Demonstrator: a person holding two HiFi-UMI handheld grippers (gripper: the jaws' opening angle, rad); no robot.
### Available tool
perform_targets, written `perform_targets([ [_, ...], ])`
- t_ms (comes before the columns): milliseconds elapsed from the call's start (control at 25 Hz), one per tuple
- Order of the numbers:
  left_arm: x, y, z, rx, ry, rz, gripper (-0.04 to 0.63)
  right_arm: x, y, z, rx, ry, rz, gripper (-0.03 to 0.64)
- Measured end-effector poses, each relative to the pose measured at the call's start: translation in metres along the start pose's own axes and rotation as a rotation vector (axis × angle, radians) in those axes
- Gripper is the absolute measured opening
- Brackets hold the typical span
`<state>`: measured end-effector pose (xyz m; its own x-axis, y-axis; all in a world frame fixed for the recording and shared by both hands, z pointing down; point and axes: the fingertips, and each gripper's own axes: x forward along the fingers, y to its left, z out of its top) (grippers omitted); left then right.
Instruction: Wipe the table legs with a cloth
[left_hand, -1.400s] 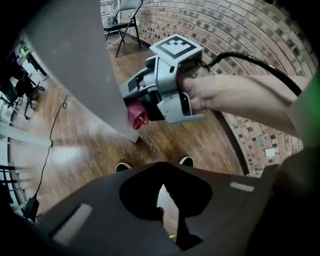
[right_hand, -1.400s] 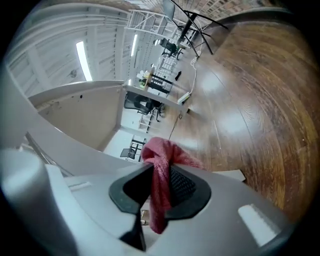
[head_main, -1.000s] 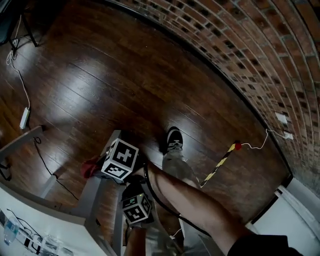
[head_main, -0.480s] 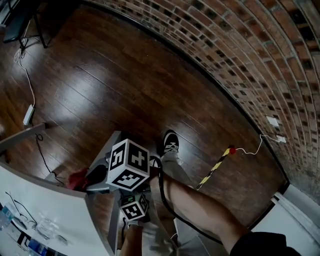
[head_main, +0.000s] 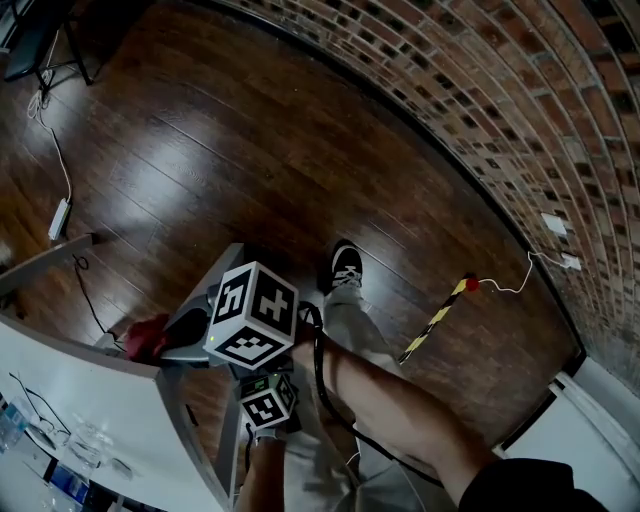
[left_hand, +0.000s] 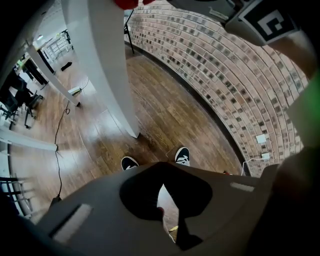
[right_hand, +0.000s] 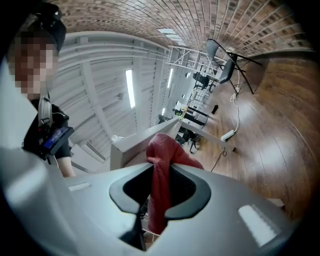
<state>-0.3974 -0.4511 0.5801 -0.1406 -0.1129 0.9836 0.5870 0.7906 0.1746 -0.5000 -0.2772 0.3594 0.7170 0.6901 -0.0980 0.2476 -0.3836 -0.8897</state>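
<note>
Looking down through the head view, I see the right gripper (head_main: 178, 336) raised beside the corner of the white tabletop (head_main: 85, 395), with its marker cube facing up at me. Its tongs are clamped on the red cloth (right_hand: 161, 167), which hangs in a fold between them and bunches above their tips. The cloth sits high on the white table leg (left_hand: 100, 65), right under the tabletop; whether it actually presses on the leg I can't quite make out. The left gripper (left_hand: 169, 220) hangs lower, close to the person's body, with its tongs drawn together on nothing and pointing down at the dark wooden floor (head_main: 250, 150). Two black shoes (left_hand: 182, 155) stand on that floor near the leg's foot. A brick wall (head_main: 520, 110) curves behind.
</note>
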Motion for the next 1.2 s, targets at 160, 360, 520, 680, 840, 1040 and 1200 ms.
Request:
perform_targets([
  [160, 0.011, -0.008, 0.001, 0.000, 0.003, -0.012, 0.002, 0.000, -0.028, -0.014, 0.020, 0.021, -0.044, 0.058],
  [360, 0.027, -0.001, 0.024, -0.055, -0.054, 0.006, 0.002, 0.001, -0.083, -0.036, 0.061, 0.064, -0.094, 0.058],
  [520, 0.037, 0.007, 0.033, -0.111, -0.066, 0.031, 0.002, 0.001, -0.123, -0.060, 0.116, 0.109, -0.113, 0.058],
  [680, 0.056, 0.020, 0.050, -0.148, -0.078, 0.052, 0.002, -0.001, -0.175, -0.084, 0.144, 0.152, -0.152, 0.058],
  [840, 0.076, 0.028, 0.057, -0.170, -0.077, 0.067, 0.002, -0.003, -0.227, -0.114, 0.180, 0.199, -0.174, 0.058],
  [1040, 0.100, 0.039, 0.058, -0.203, -0.082, 0.077, 0.002, -0.004, -0.300, -0.150, 0.206, 0.267, -0.224, 0.058],
  [1200, 0.115, 0.043, 0.062, -0.226, -0.101, 0.059, 0.002, -0.005, -0.354, -0.176, 0.223, 0.307, -0.245, 0.058],
])
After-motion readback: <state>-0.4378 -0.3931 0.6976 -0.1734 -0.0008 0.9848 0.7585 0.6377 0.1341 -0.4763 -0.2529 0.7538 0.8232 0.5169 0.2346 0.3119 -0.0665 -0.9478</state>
